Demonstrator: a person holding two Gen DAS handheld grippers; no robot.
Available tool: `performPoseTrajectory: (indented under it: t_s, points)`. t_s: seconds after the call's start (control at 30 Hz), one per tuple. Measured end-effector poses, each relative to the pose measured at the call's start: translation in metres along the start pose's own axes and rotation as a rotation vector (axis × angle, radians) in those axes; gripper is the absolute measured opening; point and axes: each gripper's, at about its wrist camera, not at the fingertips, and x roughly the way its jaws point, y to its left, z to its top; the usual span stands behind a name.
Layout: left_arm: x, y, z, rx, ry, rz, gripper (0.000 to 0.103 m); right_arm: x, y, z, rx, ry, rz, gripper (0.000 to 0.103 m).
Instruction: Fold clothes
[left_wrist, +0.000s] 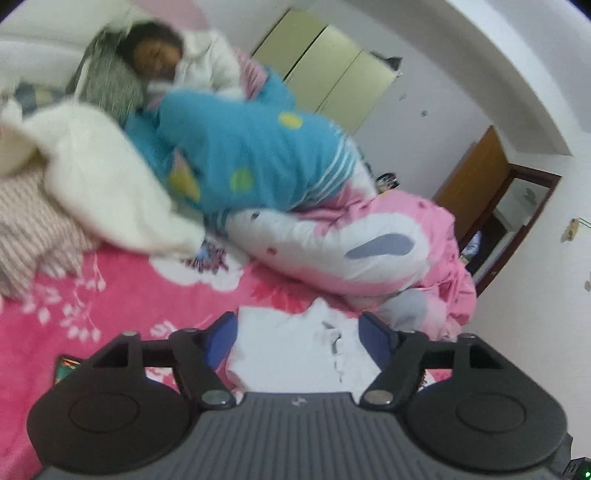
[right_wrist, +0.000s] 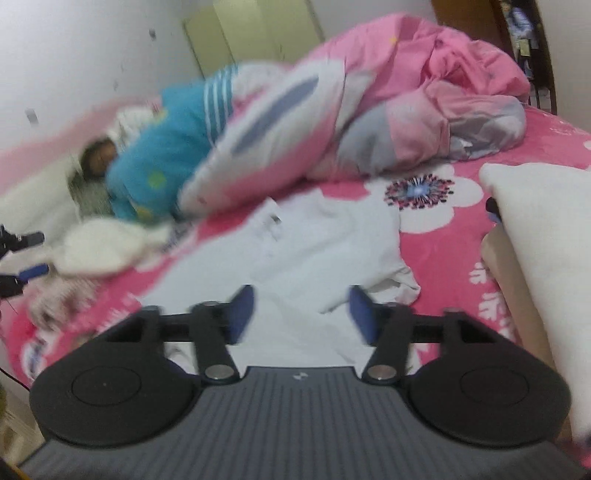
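The shirt (right_wrist: 295, 251), white, lies on the pink sheet (right_wrist: 443, 240) near the bed's front edge, partly folded, with 1 loose flap turned up at its right side. Both tongs hover above it.

**Tong state**
- Left gripper (left_wrist: 297, 341): jaws apart, nothing between the pads; the shirt (left_wrist: 295, 347) shows in the gap below them.
- Right gripper (right_wrist: 301, 314): jaws apart, nothing held; the cloth lies beneath and is not pinched.

**Risks**
1. Loose flap: the raised right edge may spring open and spoil the fold if the next grip takes only 1 layer.
2. Double pick: closing low could catch the sheet together with the shirt and drag both.
3. Blur: both views are smeared, so edge position is uncertain; a grip made now could miss the hem.
4. Neighbours: a fluffy white garment (left_wrist: 110, 184) and the quilt (left_wrist: 351, 240) lie close behind the shirt; a wide sweep could snag them.
5. Person: someone lies under a blue blanket (left_wrist: 251, 158) at the far side of the bed. Keep the tongs clear.
6. A cream cushion (right_wrist: 535, 258) crowds the right side and limits swing room.

**Markings**
- A small dark mark shows on the shirt; it is too blurred to read.
- Each gripper body carries a small pale emblem; no legible text.
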Motion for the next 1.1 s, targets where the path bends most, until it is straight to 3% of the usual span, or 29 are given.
performPoseTrajectory:
  t_s: [0.1,0.17,0.23,0.33,0.4,0.53,0.67,0.77,0.93,1.1]
  points:
    - [-0.016,-0.021,-0.009,0.048,0.007,-0.009,0.086,-0.023,0.001,-0.012,0.048,-0.028,-0.006,0.092]
    - [-0.019,-0.032,-0.018,0.067,0.03,-0.024,0.088,-0.035,0.001,-0.018,0.085,-0.046,-0.025,0.1]
    - [-0.018,-0.041,-0.027,0.08,0.057,-0.035,0.089,-0.045,0.001,-0.023,0.122,-0.053,-0.088,0.102]
    - [-0.014,-0.05,-0.037,0.088,0.099,-0.04,0.094,-0.053,0.008,-0.025,0.138,-0.041,-0.271,0.102]
    - [-0.012,-0.055,-0.04,0.091,0.127,-0.051,0.096,-0.056,0.012,-0.026,0.116,-0.041,-0.325,0.102]
    - [-0.001,-0.065,-0.033,0.104,0.136,-0.096,0.101,-0.059,0.021,-0.015,0.03,-0.052,-0.292,0.102]
    - [0.025,-0.084,-0.013,0.156,0.127,-0.138,0.103,-0.048,0.045,0.029,-0.092,-0.089,-0.216,0.102]
    - [0.064,-0.102,0.008,0.227,0.114,-0.135,0.103,-0.03,0.064,0.072,-0.193,-0.141,-0.198,0.102]
    - [0.184,-0.118,0.036,0.301,0.169,0.01,0.103,0.041,0.063,0.152,-0.229,-0.221,-0.134,0.102]
    - [0.313,-0.099,0.032,0.327,0.267,0.105,0.101,0.15,0.029,0.196,-0.18,-0.201,-0.094,0.102]
